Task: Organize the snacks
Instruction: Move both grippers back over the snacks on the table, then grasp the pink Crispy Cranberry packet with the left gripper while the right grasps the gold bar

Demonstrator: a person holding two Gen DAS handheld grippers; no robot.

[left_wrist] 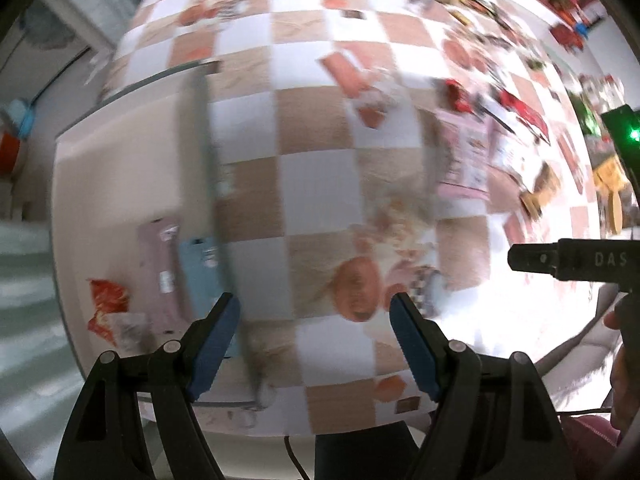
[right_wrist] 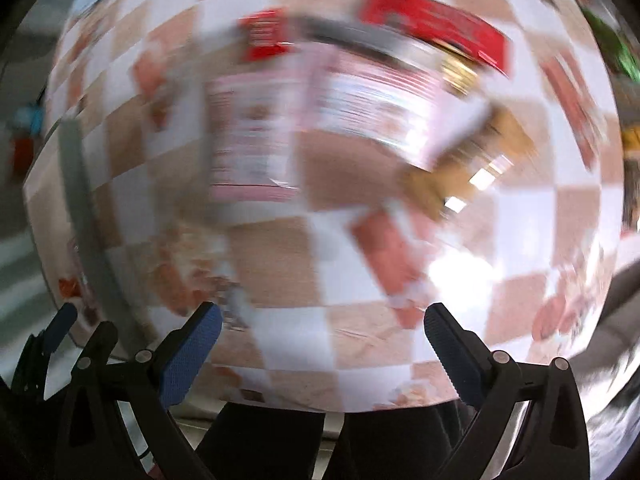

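Observation:
In the left wrist view my left gripper point(left_wrist: 314, 300) points down at the checkered tablecloth point(left_wrist: 320, 184), open with nothing between its blue pads. To its left lies a cream tray point(left_wrist: 120, 168) holding a pink packet point(left_wrist: 158, 264), a blue packet point(left_wrist: 200, 276) and a red-orange snack bag point(left_wrist: 106, 304). A pink snack pack point(left_wrist: 466, 152) lies to the right. In the blurred right wrist view my right gripper point(right_wrist: 323, 312) is open wide and empty above the cloth. Beyond it lie pink packs point(right_wrist: 252, 136), red packs point(right_wrist: 436, 20) and a brown pack point(right_wrist: 460, 176).
Many more snack packets point(left_wrist: 516, 108) are scattered over the table's far right side. The tray's grey rim point(right_wrist: 80, 200) shows at the left of the right wrist view. The other gripper's black body point(left_wrist: 560, 264) reaches in from the right, with a hand behind it.

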